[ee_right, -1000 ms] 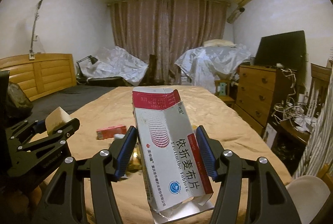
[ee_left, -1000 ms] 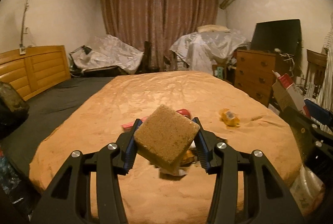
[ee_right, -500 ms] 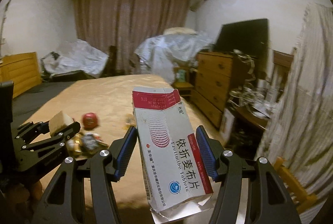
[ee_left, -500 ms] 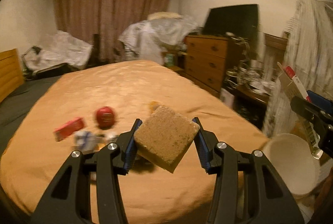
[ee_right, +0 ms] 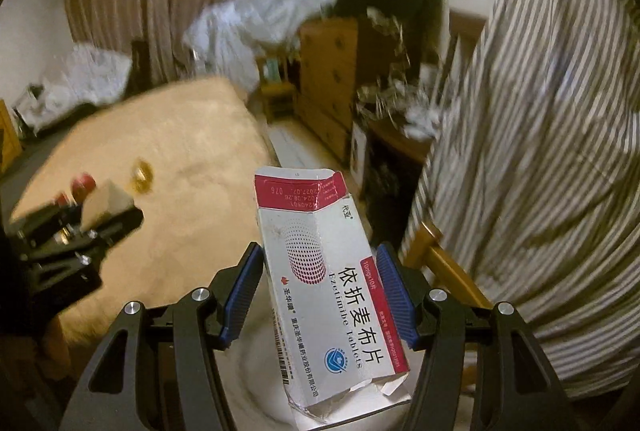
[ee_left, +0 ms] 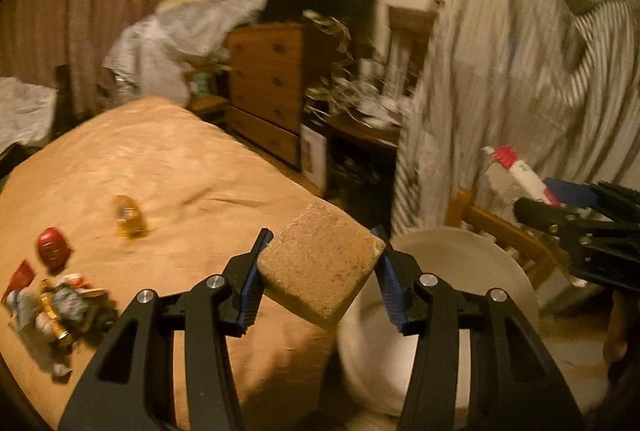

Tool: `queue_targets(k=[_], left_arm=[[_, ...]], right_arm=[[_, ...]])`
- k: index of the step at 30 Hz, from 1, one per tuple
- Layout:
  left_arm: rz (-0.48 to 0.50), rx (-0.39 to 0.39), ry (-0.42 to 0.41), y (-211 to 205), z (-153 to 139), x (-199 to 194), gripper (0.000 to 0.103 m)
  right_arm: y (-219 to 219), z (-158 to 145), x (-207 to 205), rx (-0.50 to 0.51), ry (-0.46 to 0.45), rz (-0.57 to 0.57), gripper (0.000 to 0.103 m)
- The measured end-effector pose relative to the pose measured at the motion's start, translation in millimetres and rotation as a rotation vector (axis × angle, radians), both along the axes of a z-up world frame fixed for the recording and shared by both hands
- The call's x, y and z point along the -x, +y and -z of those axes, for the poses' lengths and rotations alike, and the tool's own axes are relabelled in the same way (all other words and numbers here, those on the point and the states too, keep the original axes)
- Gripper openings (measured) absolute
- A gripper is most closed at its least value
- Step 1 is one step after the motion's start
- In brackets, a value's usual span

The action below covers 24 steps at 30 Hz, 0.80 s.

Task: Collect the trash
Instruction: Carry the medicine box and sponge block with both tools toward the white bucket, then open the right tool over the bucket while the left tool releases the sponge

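Observation:
My left gripper (ee_left: 321,233) holds a tan sponge-like square block (ee_left: 320,263) tilted between its blue pads. Both pads still touch the block while the jaws are opening. It hangs over the bed's near corner, beside the rim of a white bin (ee_left: 452,271). My right gripper (ee_right: 319,247) is shut on a white and red tablet box (ee_right: 328,279), above the blurred white bin (ee_right: 256,371). In the left wrist view the right gripper (ee_left: 580,215) and its box (ee_left: 516,175) sit at the right edge.
On the orange bedspread (ee_left: 160,171) lie a red piece (ee_left: 52,251), a yellow wrapper (ee_left: 128,217) and a pile of wrappers (ee_left: 56,307). A wooden dresser (ee_left: 272,87), a cluttered desk (ee_left: 360,111) and a chair draped in striped cloth (ee_left: 520,91) stand beyond the bin.
Both grippers swung right, away from the bed toward the striped cloth, still carrying the block and the box. The white bin came into view beneath them.

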<state>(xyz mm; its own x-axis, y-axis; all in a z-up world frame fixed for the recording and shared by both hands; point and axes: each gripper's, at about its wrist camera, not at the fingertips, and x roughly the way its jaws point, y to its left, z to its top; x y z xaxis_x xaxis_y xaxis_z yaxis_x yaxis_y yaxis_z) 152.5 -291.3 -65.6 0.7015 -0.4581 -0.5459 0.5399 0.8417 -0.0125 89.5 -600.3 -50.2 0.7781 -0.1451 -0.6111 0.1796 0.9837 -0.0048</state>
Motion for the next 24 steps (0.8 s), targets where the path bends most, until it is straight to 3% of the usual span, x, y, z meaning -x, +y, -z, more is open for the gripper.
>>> queue_targets(k=[4,5,11,14,24], left_arm=[[0.090,-0.043,0.086,-32,14,-10,0.049],[0.131,-0.065,0.132,-42,22,-14,0.049],[0.229,-0.202,0.203,-79,49,-20,0.049],[0.250,-0.226,0.228,-86,59,-24,0.049],[0.270,-0.224,0.228,-87,63,-23,0.049]], right_arm=[[-50,27,-24,-0.083,0.182,-0.006,0.060],[-55,33,-28,-0.096,0.217,-0.010,0.060],[-66,65,-44,-0.142,0.418,-0.037,0.060],[-52,71,-44,-0.155,0.450,-0.049,0.060],[-43,72,-41,-0.186,0.427,-0.052,0.060]])
